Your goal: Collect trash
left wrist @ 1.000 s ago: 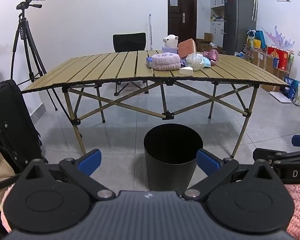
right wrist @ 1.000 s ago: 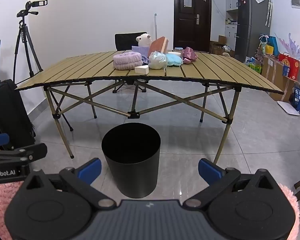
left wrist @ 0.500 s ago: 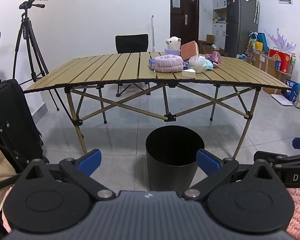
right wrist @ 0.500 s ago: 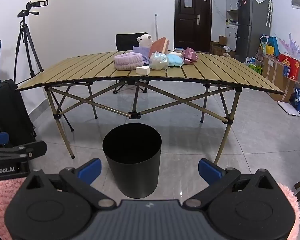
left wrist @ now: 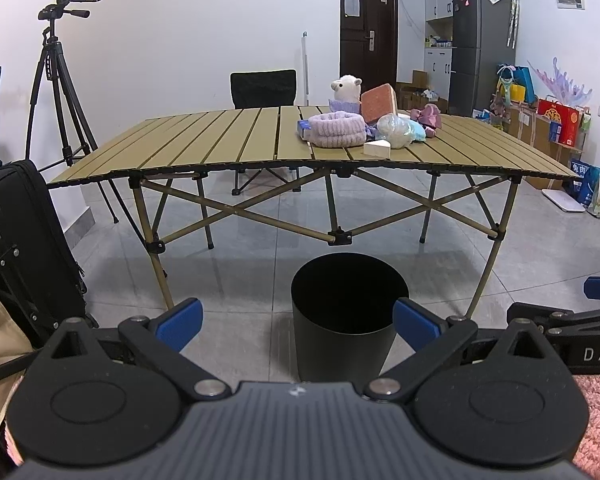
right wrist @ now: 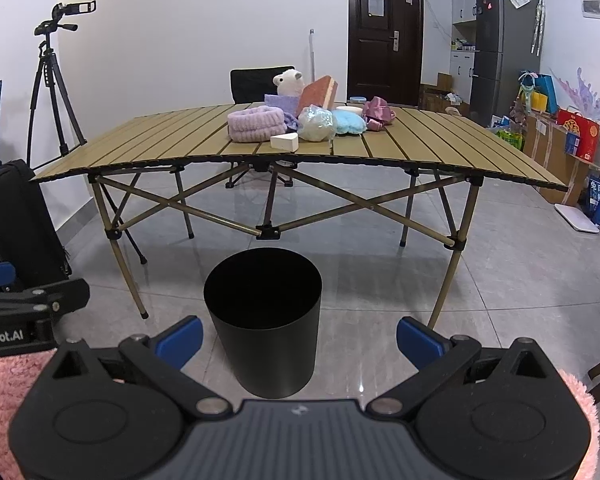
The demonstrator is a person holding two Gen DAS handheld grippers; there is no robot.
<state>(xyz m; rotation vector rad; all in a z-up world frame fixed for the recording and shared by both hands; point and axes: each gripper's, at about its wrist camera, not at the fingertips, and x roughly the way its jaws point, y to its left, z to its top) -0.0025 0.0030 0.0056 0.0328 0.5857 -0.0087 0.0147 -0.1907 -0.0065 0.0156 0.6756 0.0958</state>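
A black round bin (left wrist: 349, 312) (right wrist: 263, 320) stands on the floor in front of a slatted folding table (left wrist: 220, 144) (right wrist: 420, 140). On the table lies a heap: a purple headband (left wrist: 336, 130) (right wrist: 256, 123), a white wedge (left wrist: 377, 148) (right wrist: 285, 141), a crumpled clear bag (left wrist: 394, 130) (right wrist: 317, 123), a blue fluffy item (right wrist: 349, 123), a pink bow (left wrist: 429, 116) (right wrist: 376, 113), an orange sponge block (left wrist: 377, 102) (right wrist: 319, 92) and a white plush (left wrist: 346, 88) (right wrist: 288, 82). My left gripper (left wrist: 296, 322) and right gripper (right wrist: 298, 336) are open and empty, low, short of the bin.
A camera tripod (left wrist: 58, 80) and a black suitcase (left wrist: 24, 248) stand at the left. A black chair (left wrist: 263, 89) is behind the table. Fridge (left wrist: 482, 36), boxes and bags line the right wall. Pink fluffy sleeves show at the bottom corners.
Both views have tilted up slightly, so the bin and table sit a little lower in view. Both grippers stay open and empty.
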